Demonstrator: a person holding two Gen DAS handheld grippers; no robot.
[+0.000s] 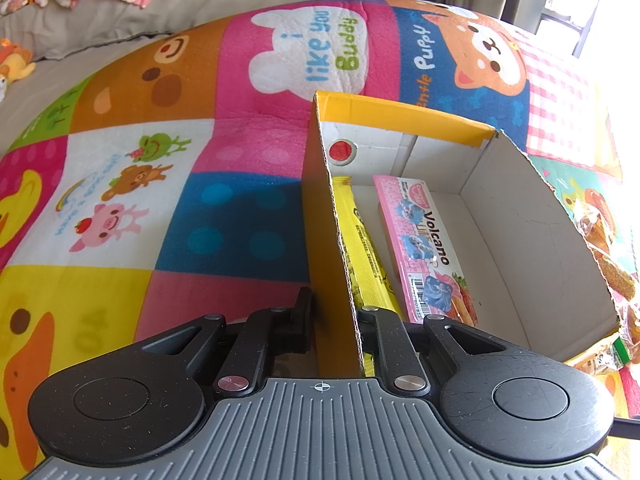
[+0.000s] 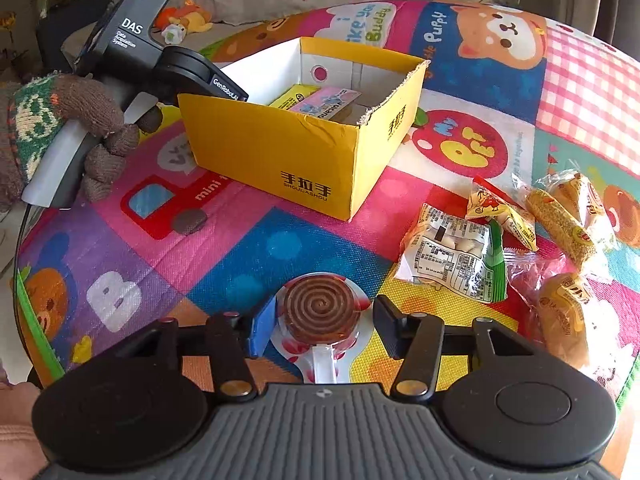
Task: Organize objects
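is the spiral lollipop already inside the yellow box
No, the spiral lollipop lies on the play mat, between the open fingers of the right claw, outside the yellow box.

mat (image 2: 248, 240): patchwork of pink, blue, yellow, orange and purple squares with cartoon animals; a red-and-white check patch
box (image 2: 280, 148): yellow outside with black characters, white inside, a red dot on one inner wall
lollipop (image 2: 320, 308): brown spiral disc, clear wrapper with red spots
flat packet (image 1: 424, 248): pink, blue pictures, black "Volcano"
stick packet (image 1: 364, 248): yellow, black print
glove (image 2: 92, 128): brown knit, green-and-white cuff pattern
snack bag (image 2: 452, 256): white with black print, green edge
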